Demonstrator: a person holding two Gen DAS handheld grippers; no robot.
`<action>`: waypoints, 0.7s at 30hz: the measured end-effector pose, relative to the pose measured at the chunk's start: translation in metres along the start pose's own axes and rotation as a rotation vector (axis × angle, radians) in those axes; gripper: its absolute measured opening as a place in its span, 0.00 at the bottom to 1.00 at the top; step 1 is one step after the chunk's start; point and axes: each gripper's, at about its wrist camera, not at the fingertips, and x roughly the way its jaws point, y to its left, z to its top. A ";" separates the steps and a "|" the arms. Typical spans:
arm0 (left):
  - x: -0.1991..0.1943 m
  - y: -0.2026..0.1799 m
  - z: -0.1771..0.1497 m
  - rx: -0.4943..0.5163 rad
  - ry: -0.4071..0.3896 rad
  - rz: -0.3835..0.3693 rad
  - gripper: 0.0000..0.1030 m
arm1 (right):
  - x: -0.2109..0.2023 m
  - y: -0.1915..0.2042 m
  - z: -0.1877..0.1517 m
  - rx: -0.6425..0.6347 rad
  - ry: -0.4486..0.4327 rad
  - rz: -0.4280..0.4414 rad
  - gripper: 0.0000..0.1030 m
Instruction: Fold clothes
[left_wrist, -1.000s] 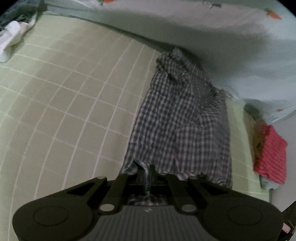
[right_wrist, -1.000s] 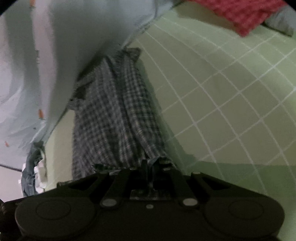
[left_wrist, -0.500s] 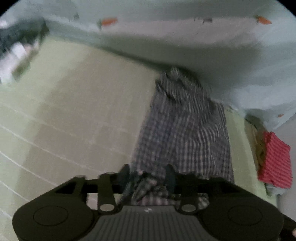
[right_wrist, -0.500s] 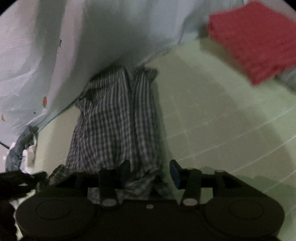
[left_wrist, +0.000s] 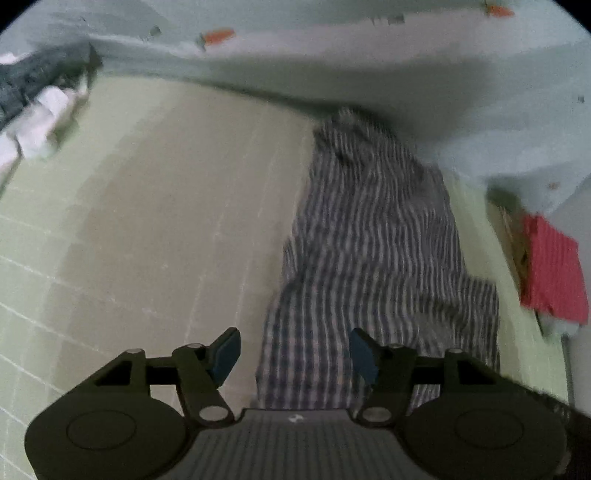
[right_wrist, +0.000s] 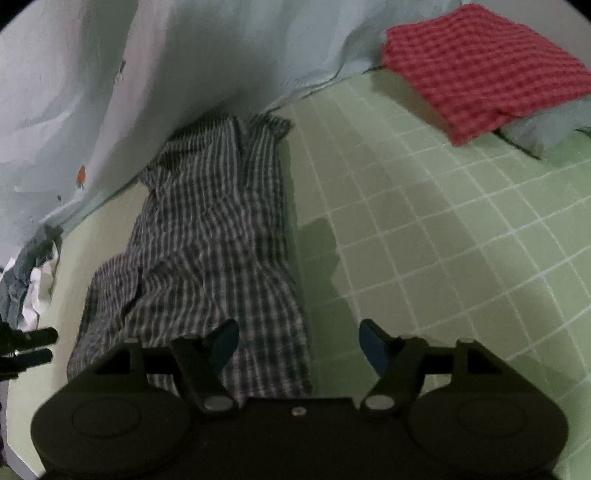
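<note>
The dark blue-and-white checked cotton garment (left_wrist: 373, 266) lies in a long, rumpled strip on the pale green bedsheet with white grid lines (left_wrist: 155, 229), its far end against the light blue patterned cloth (left_wrist: 369, 62); it looks light, soft and limp, likely to sag and crease unless pinched at corners or along a hem. The left gripper (left_wrist: 293, 354) hovers over the near hem, jaws opening with nothing pressed between them. The right gripper (right_wrist: 299, 343) hovers above the strip's near right edge, likewise opening and empty.
</note>
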 end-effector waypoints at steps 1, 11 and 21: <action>0.004 -0.001 -0.001 0.006 0.016 0.001 0.64 | 0.003 0.003 0.002 -0.012 0.003 -0.001 0.71; 0.038 -0.003 0.012 0.019 0.060 0.026 0.64 | 0.022 0.064 0.033 -0.323 -0.134 -0.002 0.67; 0.053 -0.007 0.011 0.014 0.086 0.044 0.69 | 0.053 0.100 0.030 -0.543 -0.074 0.111 0.56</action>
